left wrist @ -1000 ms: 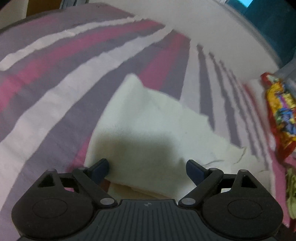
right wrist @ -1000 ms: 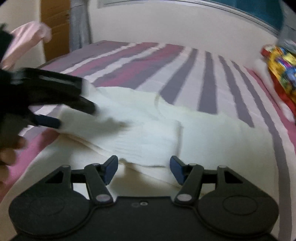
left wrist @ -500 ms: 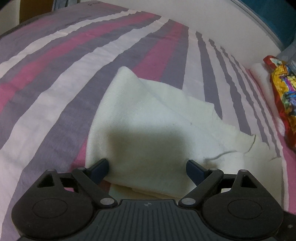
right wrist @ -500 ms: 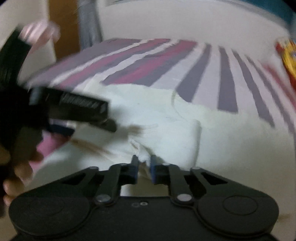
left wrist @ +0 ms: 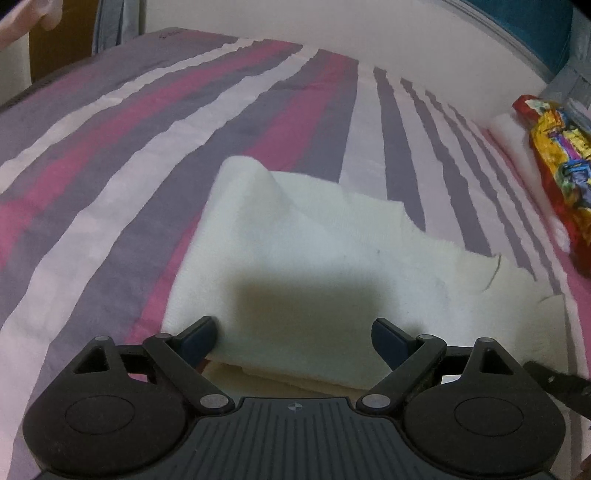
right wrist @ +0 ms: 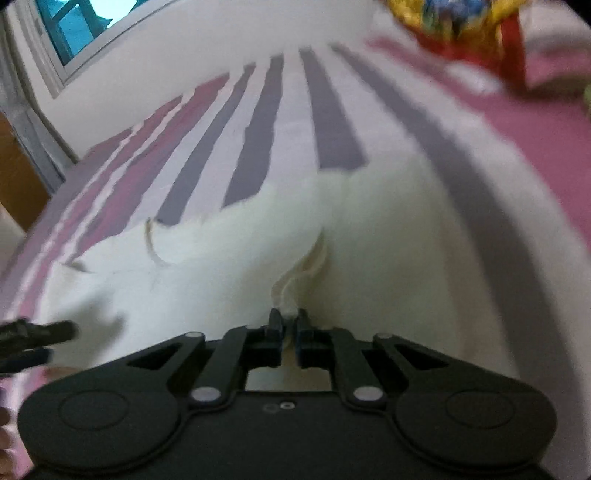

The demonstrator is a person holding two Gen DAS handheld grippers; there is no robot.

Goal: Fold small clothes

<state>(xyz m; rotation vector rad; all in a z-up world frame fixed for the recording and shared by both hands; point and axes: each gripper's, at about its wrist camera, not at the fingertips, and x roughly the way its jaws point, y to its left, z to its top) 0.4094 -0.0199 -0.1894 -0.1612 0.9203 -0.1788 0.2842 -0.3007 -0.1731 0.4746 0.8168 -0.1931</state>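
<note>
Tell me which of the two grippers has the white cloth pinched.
The right gripper: a fold of the white cloth sits between its nearly closed jaws, which are easing open. The left gripper gapes wide, gripping nothing.

one cream garment (left wrist: 314, 236), one colourful packet (left wrist: 557, 162)

The right wrist view was smeared by motion blur. Beyond the jaws, a colourful bag (right wrist: 454, 22) was cut off by the top edge, its print unreadable.
</note>
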